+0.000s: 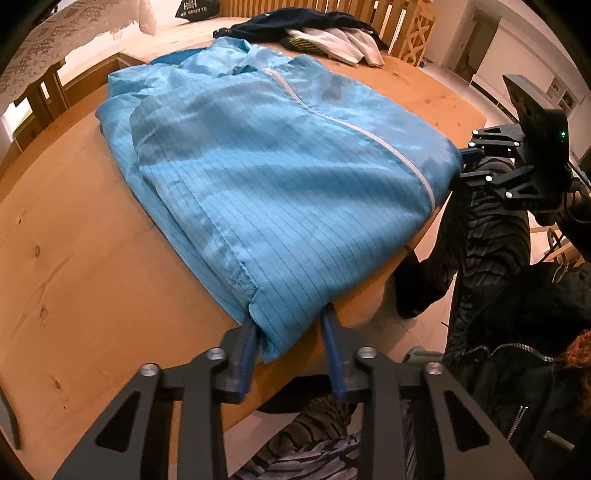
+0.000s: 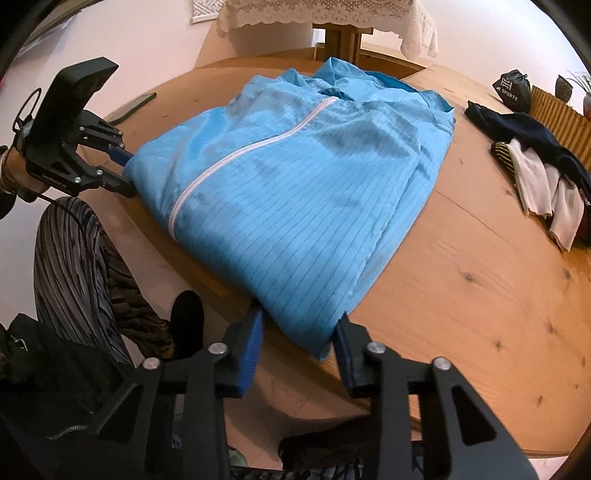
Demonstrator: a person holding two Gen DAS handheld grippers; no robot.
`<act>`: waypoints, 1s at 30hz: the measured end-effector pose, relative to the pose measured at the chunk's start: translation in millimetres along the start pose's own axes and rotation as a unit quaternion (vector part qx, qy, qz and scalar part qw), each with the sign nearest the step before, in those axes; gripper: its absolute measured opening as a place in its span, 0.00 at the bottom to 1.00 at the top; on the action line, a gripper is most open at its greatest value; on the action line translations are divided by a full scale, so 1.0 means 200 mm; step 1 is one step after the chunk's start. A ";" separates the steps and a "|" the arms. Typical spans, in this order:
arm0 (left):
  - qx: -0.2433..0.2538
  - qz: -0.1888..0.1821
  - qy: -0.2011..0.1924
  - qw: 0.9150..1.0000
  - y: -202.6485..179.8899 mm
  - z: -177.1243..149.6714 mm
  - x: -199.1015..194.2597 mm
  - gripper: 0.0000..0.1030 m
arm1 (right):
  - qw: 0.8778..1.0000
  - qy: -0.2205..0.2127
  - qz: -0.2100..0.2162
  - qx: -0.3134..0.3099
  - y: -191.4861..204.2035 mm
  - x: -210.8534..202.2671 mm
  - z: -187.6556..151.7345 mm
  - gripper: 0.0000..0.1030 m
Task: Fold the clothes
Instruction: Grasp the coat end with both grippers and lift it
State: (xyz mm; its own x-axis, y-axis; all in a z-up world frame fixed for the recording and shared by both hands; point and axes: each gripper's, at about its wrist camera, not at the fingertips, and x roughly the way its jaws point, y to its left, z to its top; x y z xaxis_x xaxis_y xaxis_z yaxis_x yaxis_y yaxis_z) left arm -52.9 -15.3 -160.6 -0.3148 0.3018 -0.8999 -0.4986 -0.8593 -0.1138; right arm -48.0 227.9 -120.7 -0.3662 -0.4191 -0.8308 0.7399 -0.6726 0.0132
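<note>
A light blue zip-up jacket [image 1: 258, 166] [image 2: 295, 177] lies folded, zipper side up, on the round wooden table [image 1: 74, 277] [image 2: 480, 295], its lower hem at the table's near edge. My left gripper [image 1: 290, 319] [image 2: 127, 171] is open, its blue-padded fingers either side of one hem corner. My right gripper [image 2: 300, 318] [image 1: 463, 164] is open too, with the other hem corner lying loose between its fingers. Neither corner looks pinched.
A pile of dark and white clothes [image 1: 325, 33] [image 2: 535, 170] lies at the table's far side, near a black bag [image 2: 513, 90]. A dark phone [image 2: 133, 107] rests on the table beyond the left gripper. A person's striped trousers [image 2: 74, 258] stand at the table edge.
</note>
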 end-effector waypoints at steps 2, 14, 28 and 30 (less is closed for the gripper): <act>0.000 -0.007 -0.012 1.000 0.00 0.00 -0.01 0.14 | 1.000 -0.010 0.009 0.007 -0.01 -0.02 0.01 0.17; -0.038 -0.102 -0.126 0.986 -0.05 -0.03 -0.27 0.05 | 0.996 -0.056 0.026 0.059 -0.09 -0.29 0.03 0.09; -0.047 -0.122 -0.252 0.959 0.28 0.47 -0.67 0.04 | 0.984 -0.175 -0.010 0.023 -0.35 -0.60 0.64 0.07; -0.050 -0.121 -0.257 0.958 0.38 0.61 -0.68 0.04 | 0.986 -0.166 -0.006 0.034 -0.46 -0.54 0.80 0.07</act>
State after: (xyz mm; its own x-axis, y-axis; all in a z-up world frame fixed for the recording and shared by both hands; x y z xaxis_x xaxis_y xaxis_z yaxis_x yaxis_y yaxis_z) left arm -147.1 -71.7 4.0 -0.5687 0.6376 -0.5196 -0.5351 -0.7666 -0.3549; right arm -166.1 237.9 57.4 -0.5479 -0.5790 -0.6037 0.6986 -0.7137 0.0506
